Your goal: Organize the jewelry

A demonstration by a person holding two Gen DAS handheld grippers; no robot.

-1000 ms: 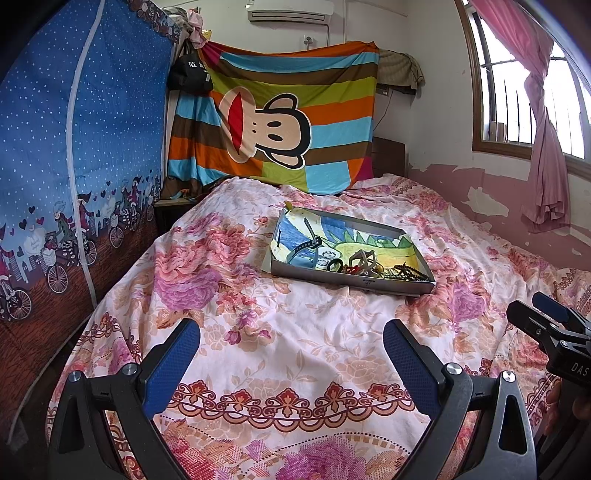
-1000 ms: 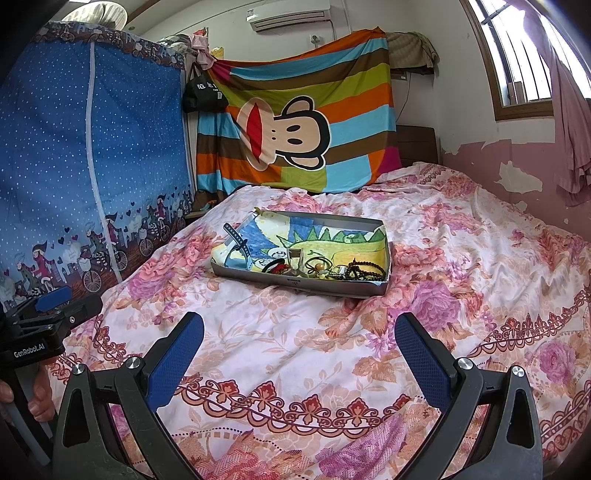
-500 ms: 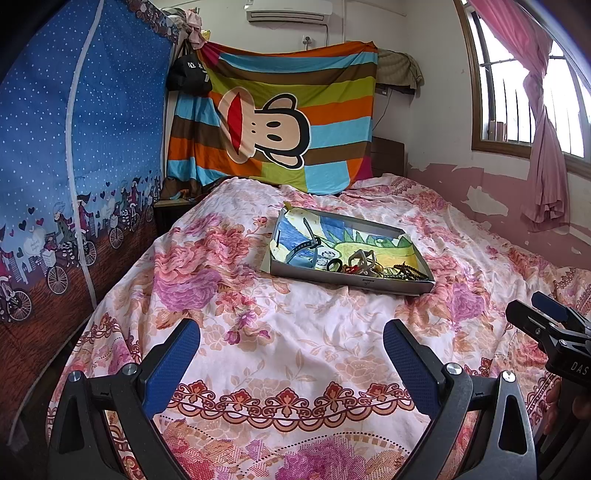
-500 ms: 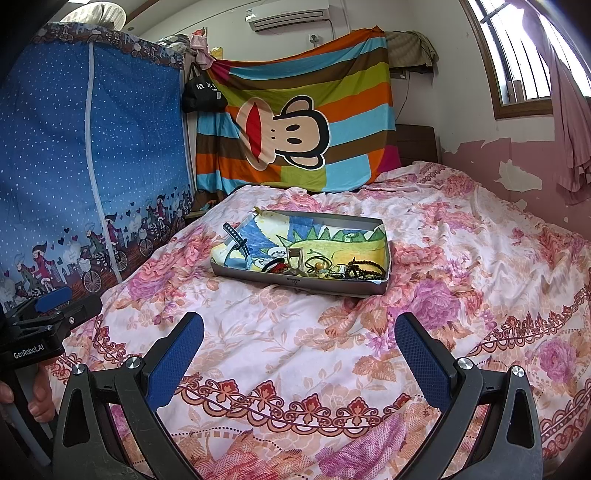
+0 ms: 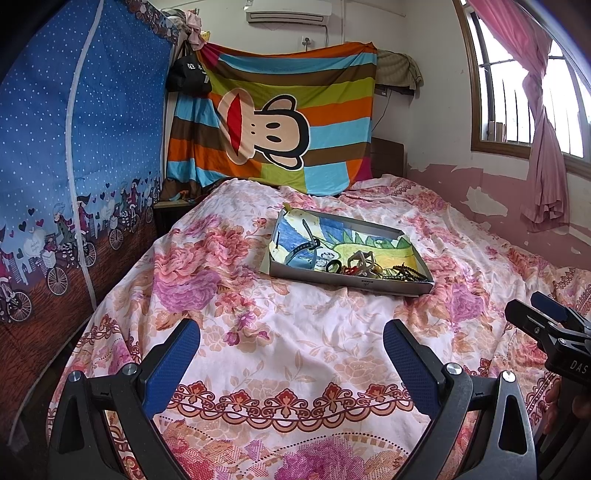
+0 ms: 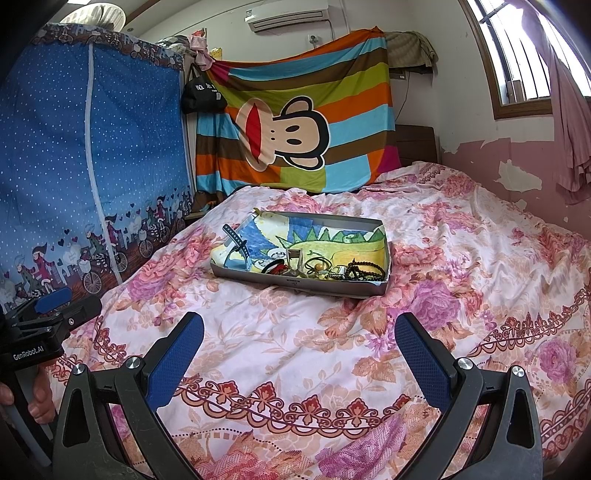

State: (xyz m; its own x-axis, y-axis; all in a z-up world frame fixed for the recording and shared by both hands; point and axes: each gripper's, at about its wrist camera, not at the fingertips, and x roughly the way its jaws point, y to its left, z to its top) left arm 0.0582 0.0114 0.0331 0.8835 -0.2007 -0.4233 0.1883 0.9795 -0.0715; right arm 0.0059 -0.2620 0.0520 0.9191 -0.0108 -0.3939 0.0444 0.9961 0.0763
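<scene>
Since the jewelry (image 6: 325,267) heaped in the tray (image 6: 295,282) looks light, limp and tangle-prone, we'd pinch single strands, left claw (image 5: 291,345) and right claw (image 6: 299,339) both spread wide, empty.

**Premises: domestic bedroom**

A bed (image 5: 295,332) under a floral quilt fills the room. Behind its head hangs a striped monkey-print blanket (image 5: 273,125), with a wall air conditioner (image 5: 288,16) above that. Left of the bed stands a blue zip-front fabric wardrobe (image 6: 92,147). Right of the bed: peeling pink wall, barred window (image 5: 517,92), pink curtain (image 5: 543,129).
</scene>
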